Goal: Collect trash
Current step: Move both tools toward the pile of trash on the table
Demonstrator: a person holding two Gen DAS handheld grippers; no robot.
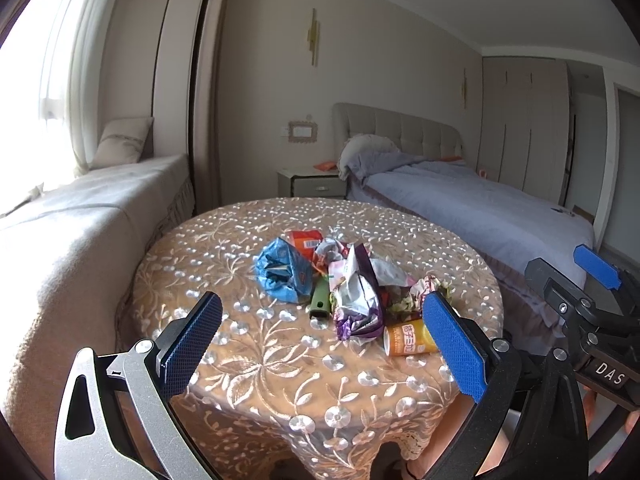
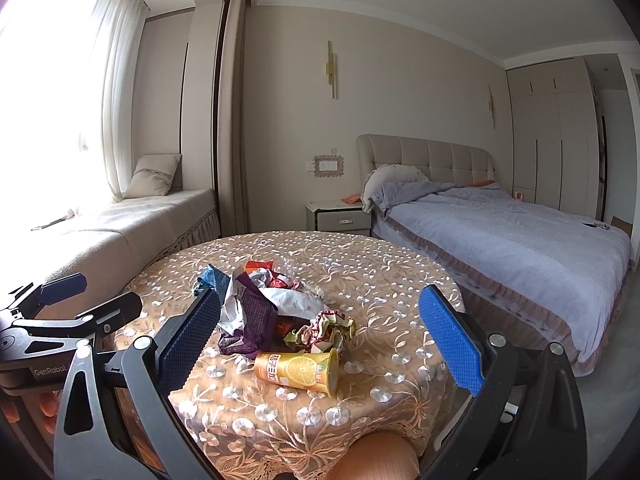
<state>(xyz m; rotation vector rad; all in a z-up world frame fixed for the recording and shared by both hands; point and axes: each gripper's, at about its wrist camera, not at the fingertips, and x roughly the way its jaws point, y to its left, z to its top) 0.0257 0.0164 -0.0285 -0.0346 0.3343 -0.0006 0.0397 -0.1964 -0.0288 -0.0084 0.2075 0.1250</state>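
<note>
A pile of trash lies mid-table on a round table (image 1: 248, 360) with a floral lace cloth: a crumpled blue bag (image 1: 284, 270), a purple and silver wrapper (image 1: 356, 300), a green tube (image 1: 320, 302), a red packet (image 1: 306, 240) and an orange cup (image 1: 408, 338) on its side. In the right wrist view the orange cup (image 2: 298, 372) lies nearest, with the purple wrapper (image 2: 256, 320) and a crumpled foil wrapper (image 2: 324, 330) behind it. My left gripper (image 1: 320, 344) is open and empty, short of the pile. My right gripper (image 2: 320, 344) is open and empty, before the cup.
A bed (image 2: 520, 248) with a grey-blue cover stands to the right of the table. A cushioned window bench (image 1: 80, 216) runs along the left. A nightstand (image 2: 340, 218) stands against the far wall. The table cloth (image 2: 400, 280) is bare around the pile.
</note>
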